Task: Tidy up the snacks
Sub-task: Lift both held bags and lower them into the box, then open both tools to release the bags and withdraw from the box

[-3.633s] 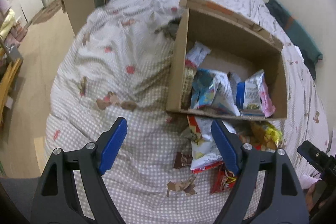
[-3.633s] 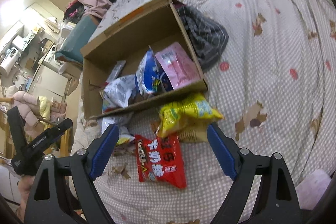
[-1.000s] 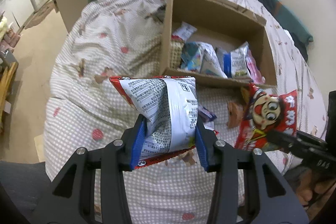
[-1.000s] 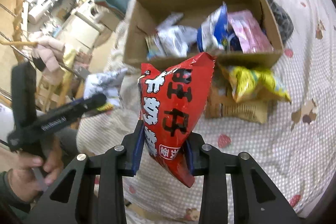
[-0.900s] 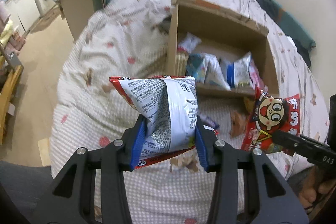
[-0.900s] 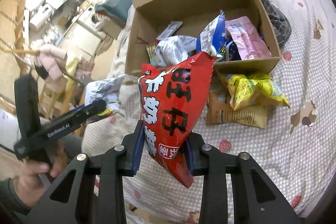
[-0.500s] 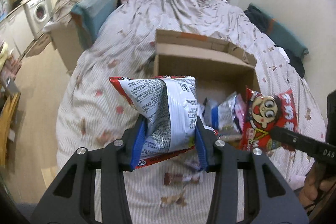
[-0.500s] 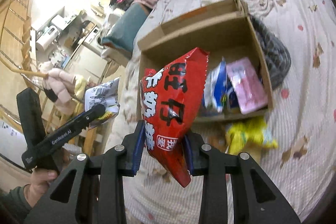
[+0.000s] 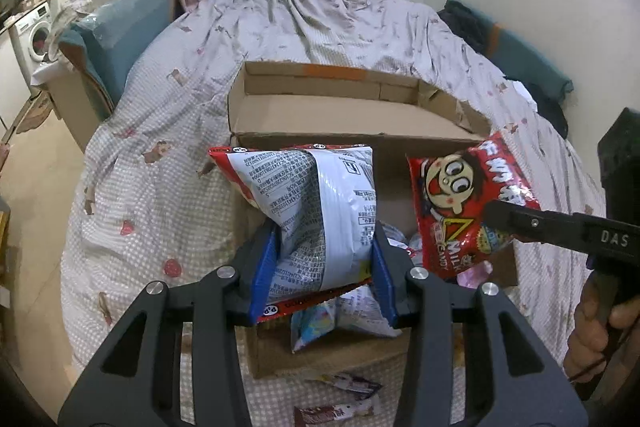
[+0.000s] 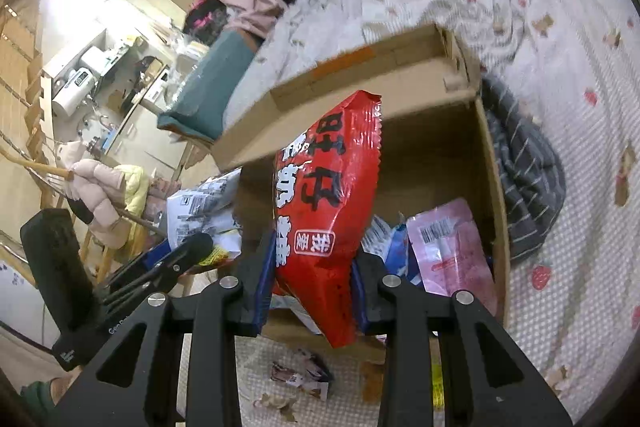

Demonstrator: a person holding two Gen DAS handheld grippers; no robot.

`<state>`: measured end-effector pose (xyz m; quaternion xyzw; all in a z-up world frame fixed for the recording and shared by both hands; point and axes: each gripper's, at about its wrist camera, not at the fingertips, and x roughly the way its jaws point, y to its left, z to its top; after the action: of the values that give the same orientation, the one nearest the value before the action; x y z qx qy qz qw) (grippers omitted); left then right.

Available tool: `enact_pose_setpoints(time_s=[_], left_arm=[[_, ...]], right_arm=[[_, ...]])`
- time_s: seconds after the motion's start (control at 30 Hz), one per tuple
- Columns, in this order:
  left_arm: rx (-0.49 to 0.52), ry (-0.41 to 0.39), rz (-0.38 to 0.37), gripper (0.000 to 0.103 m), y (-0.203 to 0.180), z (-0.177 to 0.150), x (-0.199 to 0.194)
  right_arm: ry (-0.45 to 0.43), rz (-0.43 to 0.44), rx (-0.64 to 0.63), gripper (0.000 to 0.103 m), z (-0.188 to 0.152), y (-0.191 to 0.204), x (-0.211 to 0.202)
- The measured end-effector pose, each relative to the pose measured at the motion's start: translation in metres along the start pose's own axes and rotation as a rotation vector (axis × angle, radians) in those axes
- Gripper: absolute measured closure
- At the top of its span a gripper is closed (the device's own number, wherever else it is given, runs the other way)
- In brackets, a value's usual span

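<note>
My left gripper (image 9: 325, 273) is shut on a white and red snack bag (image 9: 316, 211) and holds it above the near part of the open cardboard box (image 9: 340, 115). My right gripper (image 10: 312, 277) is shut on a red snack bag (image 10: 326, 195) with black characters, held over the same box (image 10: 432, 155). The red bag also shows in the left wrist view (image 9: 460, 203), to the right of the white bag. The box holds several packets, among them a pink one (image 10: 452, 247).
The box sits on a bed with a checked cover (image 9: 152, 187). Small packets (image 9: 344, 383) lie on the cover in front of the box. A grey striped cloth (image 10: 524, 179) lies against the box's right side. A teal cushion (image 9: 116, 27) and a washing machine (image 9: 36, 35) stand at the left.
Both grippers have gone from open and empty to shut on bags lifted off the cover. In the last second both have moved forward, and the bags now hang over the box.
</note>
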<state>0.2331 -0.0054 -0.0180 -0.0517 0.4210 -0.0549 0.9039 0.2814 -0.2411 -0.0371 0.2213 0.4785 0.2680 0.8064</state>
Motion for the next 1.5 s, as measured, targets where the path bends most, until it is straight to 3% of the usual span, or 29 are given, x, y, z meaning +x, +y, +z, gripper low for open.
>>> enact_pose_setpoints(time_s=[0.17,0.4,0.63,1.1,1.17,1.23,1.33,1.4,1.47,1.5], left_arm=[[-0.073,0.074,-0.015,0.064,0.01,-0.007,0.019],[-0.023,0.072,-0.021,0.064,-0.001,-0.012,0.022],[-0.038,0.099,-0.007,0.063,0.003,-0.014,0.029],[-0.008,0.058,0.04,0.062,0.001,-0.015,0.023],[0.013,0.074,0.041,0.06,-0.001,-0.017,0.027],[0.021,0.081,0.048,0.057,-0.002,-0.018,0.027],[0.012,0.07,0.043,0.043,-0.002,-0.017,0.024],[0.0,0.057,0.033,0.029,-0.001,-0.017,0.021],[-0.015,0.05,0.011,0.019,0.001,-0.016,0.019],[-0.021,0.047,0.003,0.018,0.002,-0.016,0.018]], right_arm=[[0.07,-0.004,0.014,0.069,-0.003,-0.01,0.022],[0.122,-0.016,0.022,0.069,-0.011,-0.018,0.041],[0.093,-0.028,-0.018,0.069,-0.011,-0.009,0.038],[0.03,-0.028,0.02,0.064,-0.001,-0.011,0.024],[0.018,-0.046,0.019,0.047,-0.001,-0.013,0.021],[0.003,-0.045,0.018,0.045,0.0,-0.012,0.017],[-0.01,-0.059,0.009,0.044,0.003,-0.011,0.013],[-0.023,-0.073,0.01,0.034,0.004,-0.013,0.01],[-0.033,-0.08,0.017,0.014,0.004,-0.015,0.008],[-0.039,-0.087,0.02,0.01,0.004,-0.016,0.007]])
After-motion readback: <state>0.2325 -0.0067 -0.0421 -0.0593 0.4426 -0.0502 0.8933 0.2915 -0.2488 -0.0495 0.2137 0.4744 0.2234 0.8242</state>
